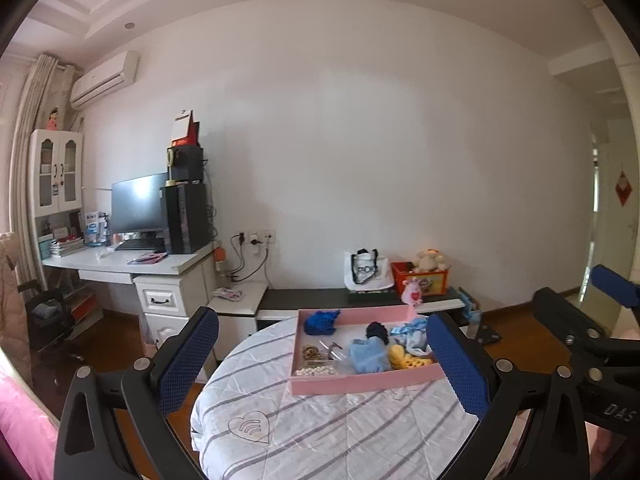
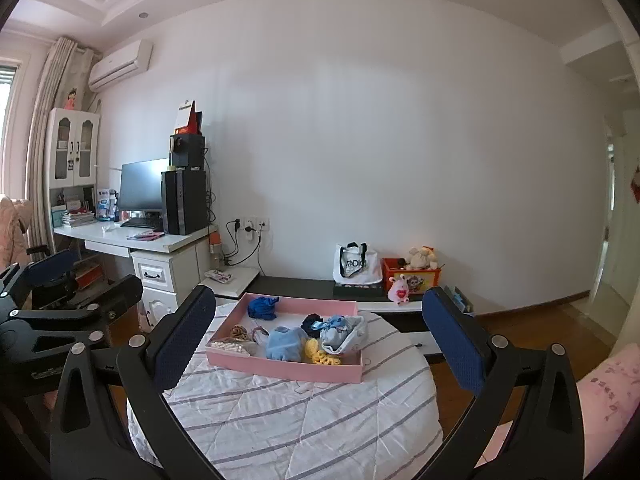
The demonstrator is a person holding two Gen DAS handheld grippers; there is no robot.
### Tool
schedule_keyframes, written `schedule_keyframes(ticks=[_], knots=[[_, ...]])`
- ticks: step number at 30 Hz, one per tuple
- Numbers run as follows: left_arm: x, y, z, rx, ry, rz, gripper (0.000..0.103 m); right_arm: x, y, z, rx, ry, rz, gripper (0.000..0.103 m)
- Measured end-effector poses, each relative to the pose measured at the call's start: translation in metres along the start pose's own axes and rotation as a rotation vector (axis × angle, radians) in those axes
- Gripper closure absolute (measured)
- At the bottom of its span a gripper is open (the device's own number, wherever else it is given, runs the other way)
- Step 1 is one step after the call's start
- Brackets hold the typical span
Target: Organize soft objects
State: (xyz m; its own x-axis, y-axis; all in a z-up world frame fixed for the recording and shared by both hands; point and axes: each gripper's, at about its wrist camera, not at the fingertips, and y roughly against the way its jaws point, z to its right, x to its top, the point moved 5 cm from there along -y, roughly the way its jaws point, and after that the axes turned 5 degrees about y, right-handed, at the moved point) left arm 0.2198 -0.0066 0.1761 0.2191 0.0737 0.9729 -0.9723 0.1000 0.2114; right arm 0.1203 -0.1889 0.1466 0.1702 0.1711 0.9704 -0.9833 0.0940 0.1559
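Pink tray [image 2: 288, 370] of soft objects [image 2: 285, 343] sits on the striped round surface [image 2: 304, 420], ahead of both grippers and apart from them. Left gripper [image 1: 324, 364] and right gripper [image 2: 320, 338] both spread wide, holding and touching nothing.

Quilted cloth table cover [image 2: 280, 420]; matt pink tray [image 2: 288, 368]; glossy wood floor [image 2: 540, 320]
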Motion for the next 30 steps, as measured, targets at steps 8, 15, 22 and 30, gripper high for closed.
schedule_keyframes(ticks=[8,15,22,30], knots=[[-0.003,0.005,0.003,0.006,-0.006,0.017,0.000,-0.002,0.012,0.004,-0.008,-0.001,0.021,0.000],[-0.005,0.004,0.007,0.008,-0.002,0.013,0.000,-0.002,0.016,0.004,-0.018,-0.003,0.029,0.000],[-0.003,0.004,0.009,0.021,0.003,0.014,0.000,0.000,0.015,0.003,-0.025,0.007,0.032,0.000],[-0.004,0.003,0.011,0.024,0.001,0.017,0.000,0.001,0.015,0.002,-0.027,0.009,0.033,0.000]])
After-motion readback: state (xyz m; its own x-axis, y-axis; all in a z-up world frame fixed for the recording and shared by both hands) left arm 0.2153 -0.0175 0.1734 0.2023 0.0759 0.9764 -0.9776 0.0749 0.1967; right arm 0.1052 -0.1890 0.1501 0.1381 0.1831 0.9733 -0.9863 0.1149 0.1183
